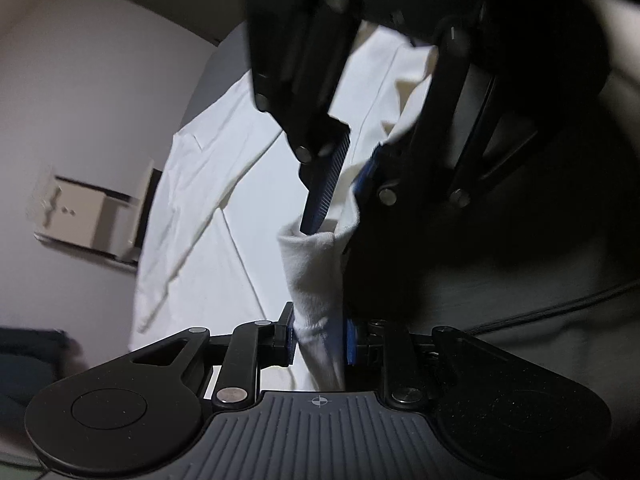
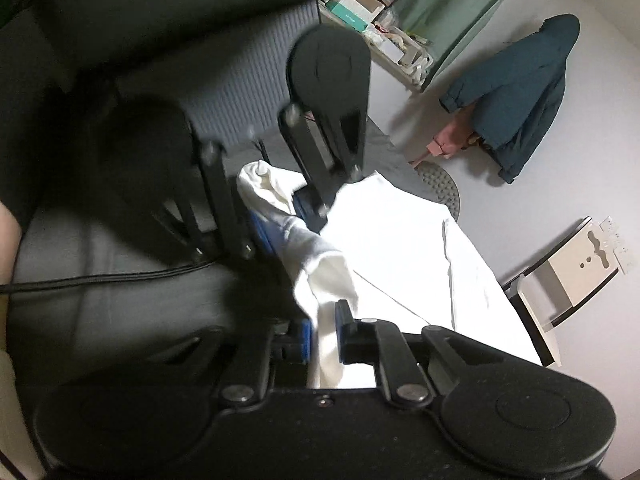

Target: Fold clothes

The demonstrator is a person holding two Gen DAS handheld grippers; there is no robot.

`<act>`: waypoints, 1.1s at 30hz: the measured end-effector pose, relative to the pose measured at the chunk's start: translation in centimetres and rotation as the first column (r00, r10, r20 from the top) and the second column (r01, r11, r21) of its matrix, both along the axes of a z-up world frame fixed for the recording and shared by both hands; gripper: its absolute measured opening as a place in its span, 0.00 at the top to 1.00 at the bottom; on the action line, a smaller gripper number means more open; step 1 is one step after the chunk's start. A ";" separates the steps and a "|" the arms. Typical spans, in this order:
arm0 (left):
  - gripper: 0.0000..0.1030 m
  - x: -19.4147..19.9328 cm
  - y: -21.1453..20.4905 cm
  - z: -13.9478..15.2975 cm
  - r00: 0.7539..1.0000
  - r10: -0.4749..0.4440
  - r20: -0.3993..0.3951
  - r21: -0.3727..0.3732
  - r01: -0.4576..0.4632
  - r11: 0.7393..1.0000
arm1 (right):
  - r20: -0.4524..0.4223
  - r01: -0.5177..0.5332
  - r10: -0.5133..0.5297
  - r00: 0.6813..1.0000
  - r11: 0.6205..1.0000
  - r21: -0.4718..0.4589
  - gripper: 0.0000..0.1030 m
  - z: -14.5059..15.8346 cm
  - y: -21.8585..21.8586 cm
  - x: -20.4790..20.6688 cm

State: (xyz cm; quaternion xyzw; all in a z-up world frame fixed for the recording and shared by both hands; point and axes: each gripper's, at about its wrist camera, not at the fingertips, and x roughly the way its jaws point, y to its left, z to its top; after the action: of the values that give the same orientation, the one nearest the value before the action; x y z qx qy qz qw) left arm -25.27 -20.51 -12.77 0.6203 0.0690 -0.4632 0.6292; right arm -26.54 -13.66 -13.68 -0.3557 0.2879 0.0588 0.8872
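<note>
1. White garment (image 1: 208, 200) lies spread over a dark grey surface (image 2: 120, 292), with one bunched end lifted up between the two grippers.
2. In the left wrist view, a pale wall fixture (image 1: 88, 216) sits at the far left on the wall, and the flat part of the garment runs beside it toward the middle.
3. The left gripper (image 1: 320, 340) is at the bottom centre of that view; its blue-padded fingers (image 1: 351, 340) are closed tight on a twisted white strip of the cloth, which rises from between them.
4. Above it, the right gripper (image 1: 344, 192) points down and toward the camera, tilted; the same bunch of cloth wraps over its fingers, so it is clamped on the garment too.
5. In the right wrist view, a black cable (image 2: 100, 278) crosses the dark surface on the left.
6. The left gripper (image 2: 276, 216) there stands tilted in the middle distance, with white cloth bulging from between its fingers.
7. The right gripper (image 2: 322, 338) in the foreground pinches the cloth's lower end; the two grippers are near each other, joined by a short stretch of fabric.
8. Farther right, a dark blue jacket (image 2: 520, 92) hangs on the wall.
</note>
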 end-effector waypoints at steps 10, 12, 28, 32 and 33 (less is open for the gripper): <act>0.90 3.5 -1.2 3.4 0.945 0.166 -0.281 -0.199 -0.227 0.954 | -0.045 0.136 -0.139 0.989 0.989 -0.059 0.17 0.2 0.1 -3.4; 0.90 4.1 -1.2 4.2 0.928 0.181 -0.325 -0.224 -0.262 0.939 | -0.072 0.192 -0.197 0.978 0.979 -0.074 0.17 -0.3 -0.4 -4.2; 0.90 5.8 0.4 5.3 0.912 0.172 -0.373 -0.277 -0.286 0.917 | 0.062 0.152 -0.141 0.988 0.829 -0.539 0.49 -7.7 -2.8 -5.0; 0.90 6.2 0.6 5.2 0.892 0.180 -0.414 -0.298 -0.320 0.899 | 0.169 0.241 -0.181 0.969 0.839 -0.487 0.49 -6.3 -3.4 -4.9; 0.90 6.2 0.6 5.2 0.891 0.179 -0.418 -0.304 -0.323 0.896 | 0.182 0.268 -0.205 0.962 0.846 -0.462 0.49 -6.0 -3.6 -4.7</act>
State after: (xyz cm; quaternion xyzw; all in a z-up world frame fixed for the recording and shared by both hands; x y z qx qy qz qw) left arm -19.02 -19.91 -7.61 0.3765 0.1830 -0.4921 0.7633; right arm -31.22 -17.30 -19.73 -0.5301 0.2788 -0.1470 0.7872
